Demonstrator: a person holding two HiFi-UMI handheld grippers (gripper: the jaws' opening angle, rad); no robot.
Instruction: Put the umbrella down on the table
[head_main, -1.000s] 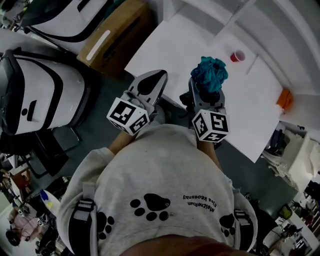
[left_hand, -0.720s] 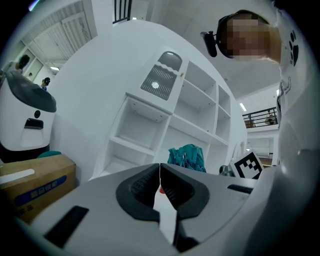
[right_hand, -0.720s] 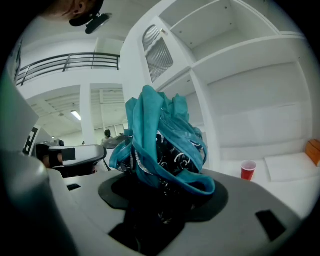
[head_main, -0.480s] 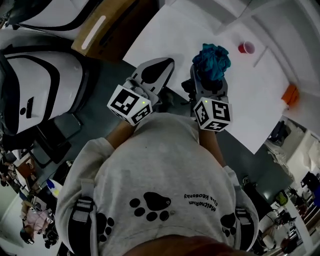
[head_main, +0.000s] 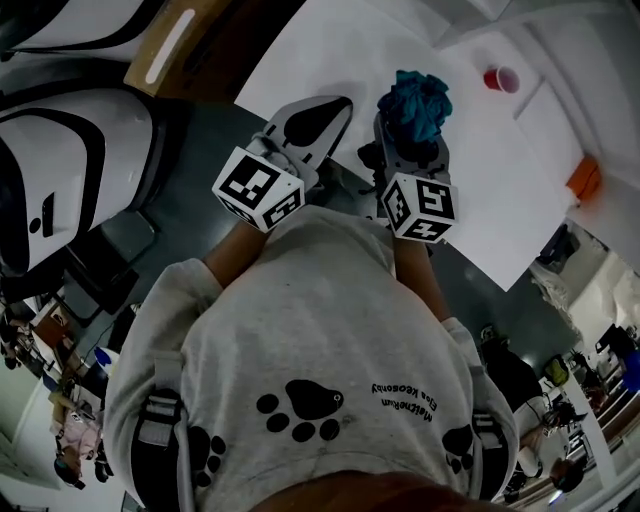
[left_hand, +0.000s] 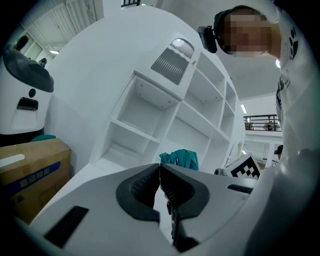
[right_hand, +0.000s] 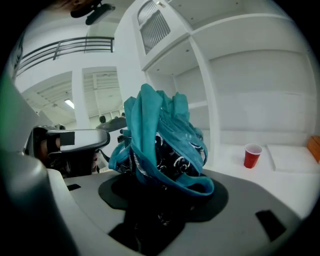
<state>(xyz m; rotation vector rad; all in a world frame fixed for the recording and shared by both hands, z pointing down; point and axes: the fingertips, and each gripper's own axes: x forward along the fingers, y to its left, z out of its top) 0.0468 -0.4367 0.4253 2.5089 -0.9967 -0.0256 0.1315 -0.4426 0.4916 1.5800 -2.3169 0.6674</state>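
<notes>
The right gripper (head_main: 408, 150) holds a folded teal umbrella (head_main: 415, 100). In the right gripper view its fingers (right_hand: 220, 200) are spread wide around the bunched fabric and clamp it, and the umbrella (right_hand: 160, 145), teal outside with a dark patterned lining, rises out of the right gripper (right_hand: 162, 195). From the head view the umbrella hangs over the white counter (head_main: 330, 50), just inside the counter's near edge. Whether any part of it touches the counter cannot be told.

The left gripper (head_main: 325, 112) is over the same near edge of the counter, beside the right one. In the left gripper view its fingers (left_hand: 137, 187) meet at the tips of the left gripper (left_hand: 160, 172) with nothing between them.

A red cup (head_main: 501, 79) stands upright farther in on the counter, well apart from the umbrella, and shows on the counter (right_hand: 295, 175) as the red cup (right_hand: 252, 155) in the right gripper view. An orange object (head_main: 585, 180) sits at the counter's far right edge. A white shelf unit (left_hand: 170, 120) stands at the back of the counter (left_hand: 85, 172). A cardboard box (head_main: 190, 50) lies off the counter's left edge.
</notes>
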